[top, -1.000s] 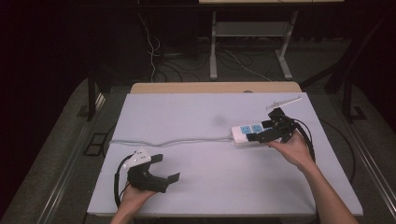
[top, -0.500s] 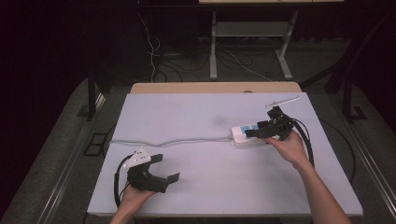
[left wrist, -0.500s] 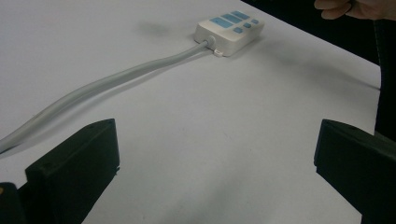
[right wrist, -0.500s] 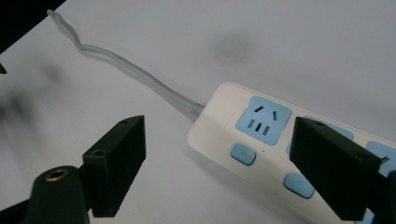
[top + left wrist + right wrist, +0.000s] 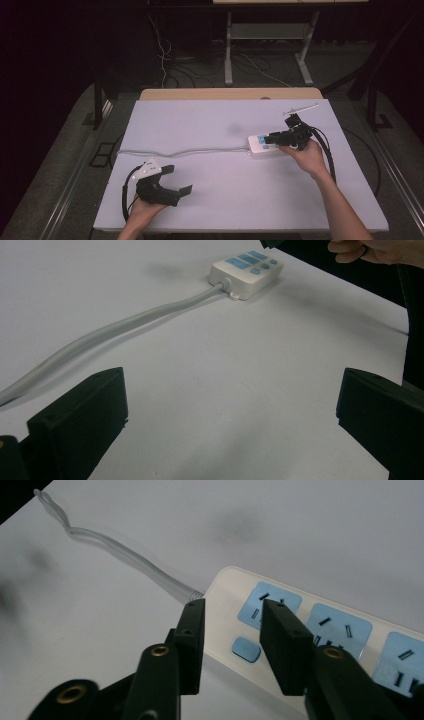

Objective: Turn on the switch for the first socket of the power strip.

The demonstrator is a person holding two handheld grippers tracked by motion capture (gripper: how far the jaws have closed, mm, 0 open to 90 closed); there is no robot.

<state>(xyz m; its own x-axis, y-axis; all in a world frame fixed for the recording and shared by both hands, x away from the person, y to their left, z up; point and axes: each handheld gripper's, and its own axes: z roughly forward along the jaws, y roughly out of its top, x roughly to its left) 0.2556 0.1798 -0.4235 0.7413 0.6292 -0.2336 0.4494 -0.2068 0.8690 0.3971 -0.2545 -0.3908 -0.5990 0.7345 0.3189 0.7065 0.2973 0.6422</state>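
A white power strip (image 5: 260,145) with blue sockets lies on the right half of the white table (image 5: 225,205). Its grey cable (image 5: 190,150) runs left across the table. My right gripper (image 5: 274,138) is low over the strip's cable end. Its jaws have just been closing and now stand narrow. In the right gripper view one jaw is beside the strip's (image 5: 235,587) long edge and the other over the first socket, with a blue switch (image 5: 246,649) in the gap of the right gripper (image 5: 232,611). No pad visibly presses. My left gripper (image 5: 179,179) rests wide open near the front left, nothing in it.
In the left gripper view the strip (image 5: 247,270) and cable (image 5: 125,325) lie far ahead of the open left gripper (image 5: 225,405). A wooden board edge (image 5: 230,93) borders the table's back. A black cable (image 5: 327,152) trails from the right gripper. Desk legs and wires stand beyond.
The right gripper's jaws have narrowed from wide open to a small gap over the strip's cable end. The left gripper has not moved.
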